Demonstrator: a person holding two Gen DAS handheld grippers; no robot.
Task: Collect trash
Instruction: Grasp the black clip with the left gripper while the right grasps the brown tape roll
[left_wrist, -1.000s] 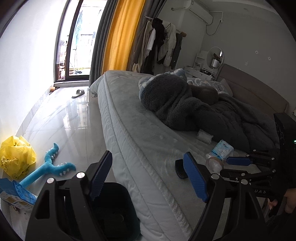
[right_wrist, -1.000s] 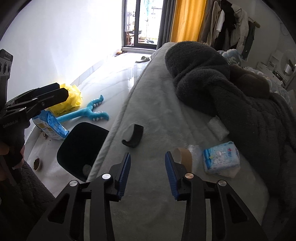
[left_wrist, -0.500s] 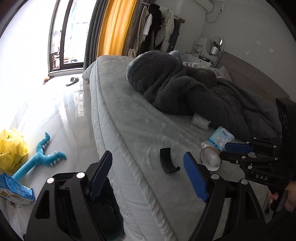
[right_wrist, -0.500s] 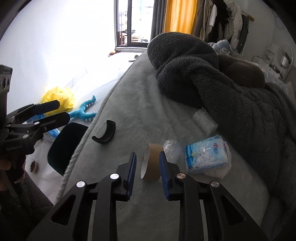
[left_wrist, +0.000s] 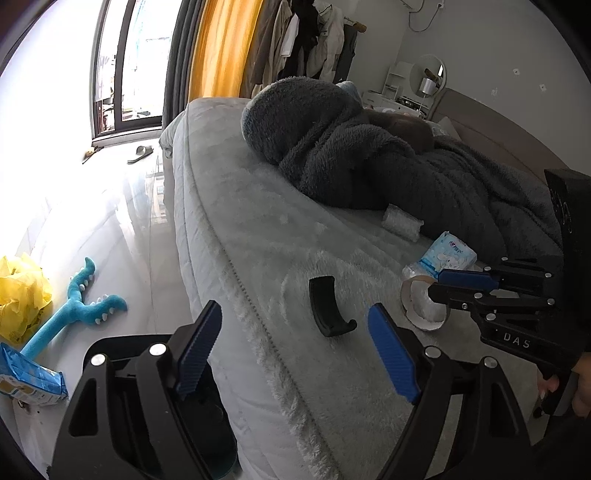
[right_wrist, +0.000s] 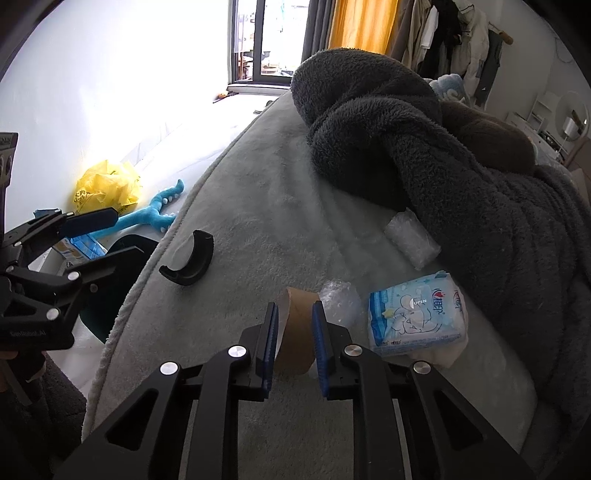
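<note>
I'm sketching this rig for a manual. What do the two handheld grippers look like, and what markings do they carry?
Both are matte black linkage frames with silver rivets and ribbed blue pads lining the jaws. The left gripper shows thick angular arms with triangular cut-outs. The right gripper is built the same; seen from the left wrist view, its side reads "DAS" in pale letters. No cables are visible. The hand on it is bare.

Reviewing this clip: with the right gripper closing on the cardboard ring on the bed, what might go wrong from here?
The right gripper has just been closing on the thin cardboard ring; it may crush or slip out. Crumpled clear plastic lies against the ring and might get dragged along. The open left gripper hovers near the black curved piece at the bed's edge and could knock it off.
</note>
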